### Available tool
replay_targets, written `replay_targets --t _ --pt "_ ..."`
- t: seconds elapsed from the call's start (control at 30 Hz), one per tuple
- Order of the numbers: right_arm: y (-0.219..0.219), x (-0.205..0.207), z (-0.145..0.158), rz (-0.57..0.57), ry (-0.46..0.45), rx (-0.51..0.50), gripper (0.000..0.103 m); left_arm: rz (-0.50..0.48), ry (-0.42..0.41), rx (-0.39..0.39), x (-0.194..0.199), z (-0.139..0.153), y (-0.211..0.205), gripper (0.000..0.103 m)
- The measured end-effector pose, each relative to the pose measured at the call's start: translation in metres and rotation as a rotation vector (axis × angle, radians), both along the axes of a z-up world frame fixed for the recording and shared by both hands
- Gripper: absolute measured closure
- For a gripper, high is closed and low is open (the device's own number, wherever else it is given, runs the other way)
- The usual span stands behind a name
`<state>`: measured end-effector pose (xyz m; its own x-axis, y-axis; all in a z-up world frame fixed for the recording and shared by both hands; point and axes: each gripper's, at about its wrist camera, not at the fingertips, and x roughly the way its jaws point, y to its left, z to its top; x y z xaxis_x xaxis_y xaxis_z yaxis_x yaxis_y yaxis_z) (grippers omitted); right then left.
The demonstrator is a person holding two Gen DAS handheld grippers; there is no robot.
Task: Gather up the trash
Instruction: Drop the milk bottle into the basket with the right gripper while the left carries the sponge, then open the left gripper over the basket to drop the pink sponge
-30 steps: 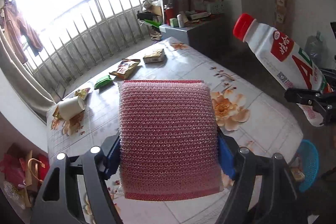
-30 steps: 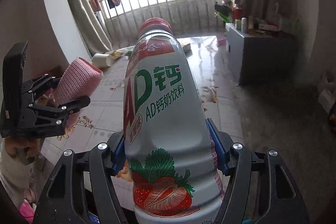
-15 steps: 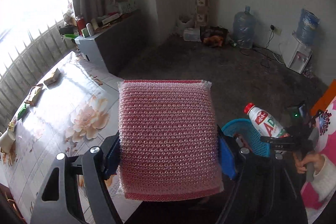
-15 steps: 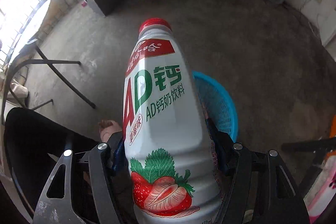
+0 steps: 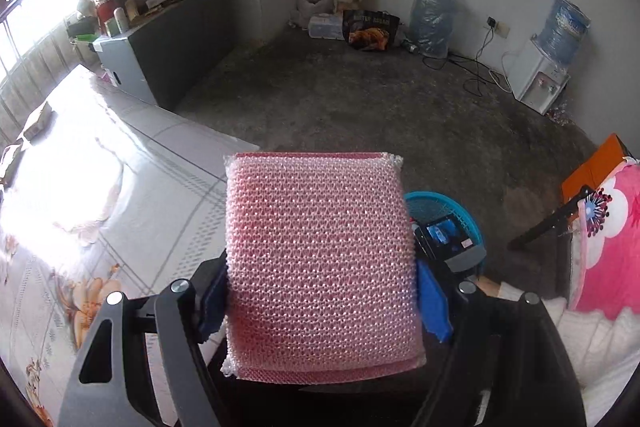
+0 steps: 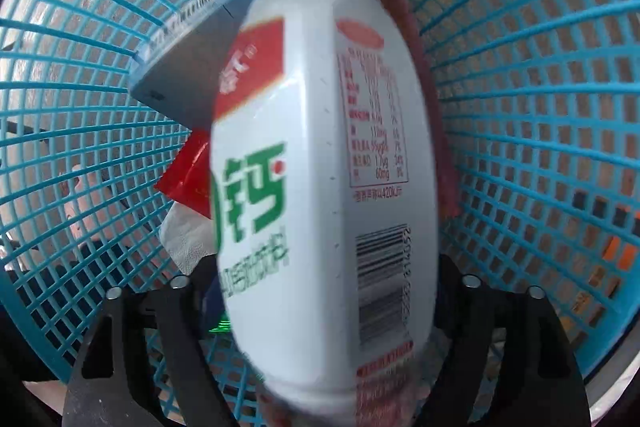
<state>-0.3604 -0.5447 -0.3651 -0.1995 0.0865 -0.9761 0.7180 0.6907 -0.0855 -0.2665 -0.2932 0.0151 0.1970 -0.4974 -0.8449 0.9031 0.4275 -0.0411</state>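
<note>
The white drink bottle (image 6: 320, 163) with its red cap hangs blurred between my right gripper's (image 6: 320, 291) jaws, cap pointing away from them, inside the blue basket (image 6: 540, 75). Those jaws have just been opening and now stand apart; the bottle sits twisted between them, barcode side up, and the pads no longer press on it. Beyond the jaws, past the bottle's left side, I see a grey-blue carton (image 6: 188, 67), a red wrapper (image 6: 188, 175) and a white tissue (image 6: 186, 235) lying in the basket. My left gripper (image 5: 320, 291) has its jaws clamped on the pink scrub sponge (image 5: 320, 263), blue pads (image 5: 434, 301) pressing both edges. Just right of those jaws the basket's rim (image 5: 436, 197) shows, with the flowered tabletop (image 5: 100, 195) to their left
</note>
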Motion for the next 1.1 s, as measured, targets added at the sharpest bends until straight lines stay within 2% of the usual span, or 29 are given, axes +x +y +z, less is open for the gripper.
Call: replay_targets --t 0.03,0.17,0.3,0.43,0.5,0.63,0.7,0.77,0.87,0.9,1.0,1.1 --pt "0.001 0.003 0.010 0.028 -0.003 -0.029 0.009 -0.019 0.015 0.013 -0.005 -0.007 -0.007 0.028" --pt "0.004 0.005 0.045 0.102 -0.030 -0.103 0.008 -0.085 0.121 0.035 -0.013 -0.032 -0.038 0.028" --pt "0.002 -0.010 0.089 0.052 -0.115 -0.091 0.008 -0.143 0.268 0.040 -0.024 -0.064 -0.074 0.027" --pt "-0.010 -0.043 0.138 0.030 -0.185 -0.147 0.008 -0.161 0.303 0.129 -0.045 -0.108 -0.116 0.027" --pt "-0.024 -0.062 0.162 0.022 -0.217 -0.192 0.008 -0.139 0.345 0.169 -0.048 -0.132 -0.133 0.027" --pt "-0.039 -0.091 0.200 -0.015 -0.328 -0.203 0.008 -0.090 0.341 0.303 -0.056 -0.193 -0.162 0.026" --pt "-0.047 -0.095 0.208 -0.019 -0.395 -0.195 0.008 -0.070 0.349 0.352 -0.063 -0.224 -0.172 0.025" --pt "-0.044 -0.089 0.209 -0.028 -0.442 -0.175 0.008 -0.049 0.350 0.365 -0.071 -0.251 -0.179 0.024" --pt "-0.041 -0.089 0.214 -0.018 -0.452 -0.108 0.008 -0.049 0.353 0.433 -0.078 -0.285 -0.193 0.022" --pt "-0.044 -0.089 0.220 -0.018 -0.462 -0.109 0.008 -0.033 0.349 0.460 -0.078 -0.292 -0.198 0.020" --pt "-0.038 -0.081 0.223 -0.004 -0.468 -0.126 0.008 0.005 0.430 0.482 -0.076 -0.306 -0.201 0.011" --pt "-0.034 -0.079 0.226 -0.010 -0.486 -0.114 0.008 0.047 0.411 0.478 -0.073 -0.305 -0.198 0.006"
